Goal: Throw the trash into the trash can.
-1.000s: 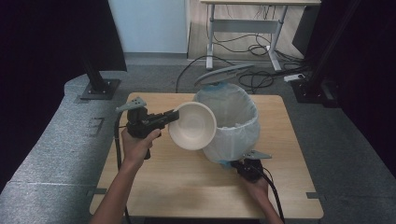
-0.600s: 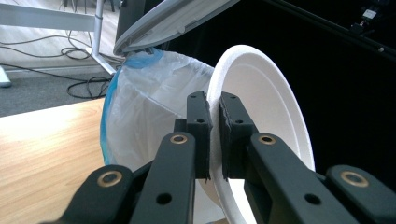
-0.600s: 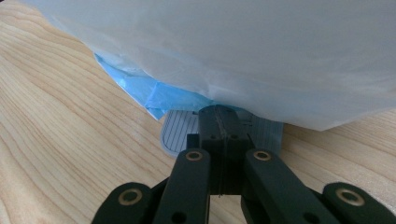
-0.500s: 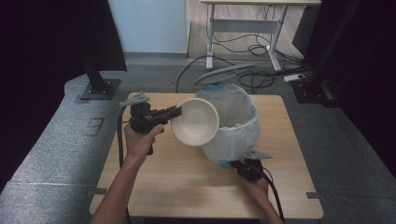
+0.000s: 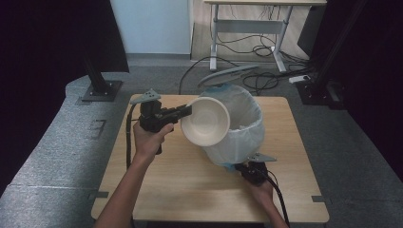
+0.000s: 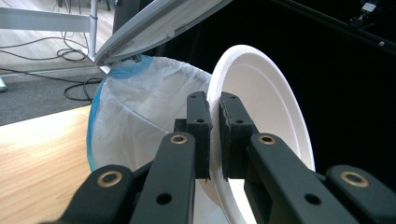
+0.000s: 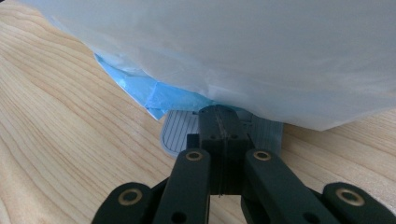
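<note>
Writing: none legible | left gripper [image 5: 186, 112]: fingers [image 6: 200, 122] clamped on rim of white bowl [image 5: 205, 121], held on edge, tilted, at mouth of bin [image 5: 240, 130] lined with white bag, lid raised | right gripper [image 5: 244, 167]: fingers [image 7: 211, 128] pressed together, on grey pedal [image 7: 179, 129] at bin foot, on worktop [image 5: 180, 180]

The bin's pedal [image 7: 180, 130] — half hidden under the white bag [image 7: 243, 51].

High view looks down on the table [image 5: 171, 190] — claw views sit close, sharing the lined bin [image 6: 135, 107]
</note>
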Demonstrator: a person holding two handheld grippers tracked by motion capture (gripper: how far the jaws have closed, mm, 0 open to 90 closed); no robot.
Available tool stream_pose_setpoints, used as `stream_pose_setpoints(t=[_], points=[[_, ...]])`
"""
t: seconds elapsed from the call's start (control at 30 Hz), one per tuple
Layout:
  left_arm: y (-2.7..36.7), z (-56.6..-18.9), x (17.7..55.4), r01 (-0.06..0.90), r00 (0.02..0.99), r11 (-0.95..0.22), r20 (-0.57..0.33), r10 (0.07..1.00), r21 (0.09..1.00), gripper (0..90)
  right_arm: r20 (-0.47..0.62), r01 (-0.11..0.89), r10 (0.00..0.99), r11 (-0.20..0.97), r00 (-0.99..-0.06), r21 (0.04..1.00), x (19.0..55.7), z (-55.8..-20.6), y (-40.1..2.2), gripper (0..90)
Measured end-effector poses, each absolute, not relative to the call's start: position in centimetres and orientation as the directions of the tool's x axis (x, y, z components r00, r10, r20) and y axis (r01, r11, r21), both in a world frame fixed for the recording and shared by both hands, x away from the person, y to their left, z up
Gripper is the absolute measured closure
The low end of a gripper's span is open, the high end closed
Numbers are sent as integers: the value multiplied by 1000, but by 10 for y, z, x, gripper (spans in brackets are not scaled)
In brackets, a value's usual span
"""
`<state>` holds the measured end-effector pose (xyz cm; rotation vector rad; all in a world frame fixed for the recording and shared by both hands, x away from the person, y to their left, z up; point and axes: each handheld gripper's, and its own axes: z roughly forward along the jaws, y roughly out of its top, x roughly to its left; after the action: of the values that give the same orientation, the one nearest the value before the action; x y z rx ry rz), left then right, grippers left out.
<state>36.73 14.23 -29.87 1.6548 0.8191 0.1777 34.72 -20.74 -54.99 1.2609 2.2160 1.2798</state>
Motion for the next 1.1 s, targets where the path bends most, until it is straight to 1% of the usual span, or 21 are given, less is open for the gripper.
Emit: stream_pose_setpoints(t=[1.1], points=[[113, -290, 384, 410, 752, -58, -301, 587, 910, 843, 169, 545, 799, 222, -577, 809, 347, -550, -207, 895]])
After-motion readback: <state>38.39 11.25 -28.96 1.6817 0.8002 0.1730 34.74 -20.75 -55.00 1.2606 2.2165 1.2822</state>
